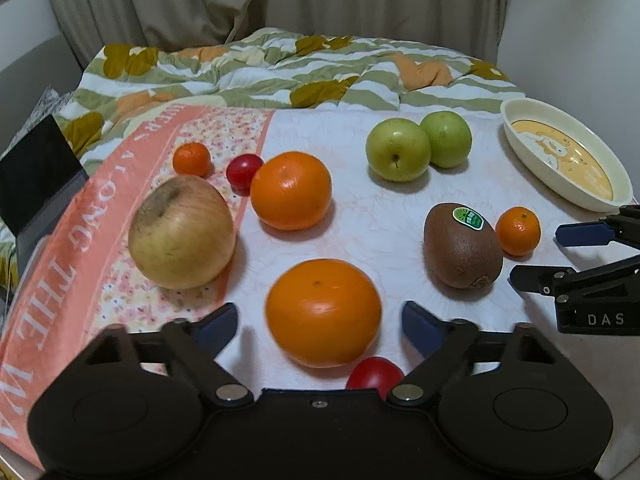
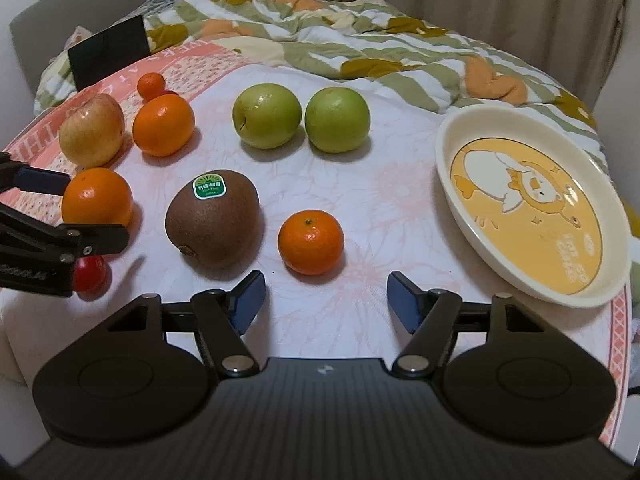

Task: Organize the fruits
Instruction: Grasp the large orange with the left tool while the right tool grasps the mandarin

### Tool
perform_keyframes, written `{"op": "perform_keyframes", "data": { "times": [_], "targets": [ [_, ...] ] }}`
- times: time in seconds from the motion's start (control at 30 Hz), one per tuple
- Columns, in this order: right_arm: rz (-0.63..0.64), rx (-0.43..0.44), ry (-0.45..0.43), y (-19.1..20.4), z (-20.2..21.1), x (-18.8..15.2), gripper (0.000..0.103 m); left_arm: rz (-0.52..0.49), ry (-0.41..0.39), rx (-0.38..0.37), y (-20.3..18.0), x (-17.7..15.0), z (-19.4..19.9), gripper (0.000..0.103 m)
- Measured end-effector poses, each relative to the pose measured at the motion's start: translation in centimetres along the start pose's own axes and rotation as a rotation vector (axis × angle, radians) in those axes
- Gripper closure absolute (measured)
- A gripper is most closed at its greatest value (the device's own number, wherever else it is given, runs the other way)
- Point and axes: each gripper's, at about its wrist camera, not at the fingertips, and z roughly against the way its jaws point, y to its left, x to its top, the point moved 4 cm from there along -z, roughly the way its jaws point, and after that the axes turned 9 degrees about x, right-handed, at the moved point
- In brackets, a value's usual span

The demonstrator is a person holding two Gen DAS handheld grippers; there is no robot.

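I have both grippers low over the cloth (image 2: 360, 208), and I take the kiwi (image 2: 213, 218) as my landmark. My left gripper (image 1: 320, 322) stands wide, pads apart, with nothing pressed between them. The near orange (image 1: 323, 312) sits between its fingers (image 1: 218, 326), but I see a gap on each side. My right gripper (image 2: 326, 300) is also wide and holds nothing; a mandarin (image 2: 311, 241) lies just ahead of it, to the right of the kiwi, near but not touching it.

Behind the kiwi, 2 green apples (image 2: 267, 115) sit side by side, touching or nearly so. Left of the kiwi are the near orange and, farther back, a 2nd orange (image 2: 163, 125) beside a yellow apple (image 2: 92, 130). A small mandarin (image 2: 151, 85) lies beyond those, with a red fruit (image 1: 243, 168) next to it in the left view. Another red fruit (image 2: 90, 274) lies left of the kiwi, partly hidden by the left gripper.

Well to the right of the kiwi, past the mandarin, the dish (image 2: 444, 148) rests at the cloth's edge with a duck printed inside. A quilt (image 2: 360, 40) lies behind the cloth.
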Motion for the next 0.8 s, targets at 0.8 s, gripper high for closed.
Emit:
{"op": "perform_keyframes", "data": {
  "times": [0.8],
  "targets": [
    [0.107, 0.079, -0.031, 0.1, -0.7, 1.2, 0.05, 0.088, 0.009, 0.039, 0.6, -0.1, 0.6, 0.038]
  ]
}}
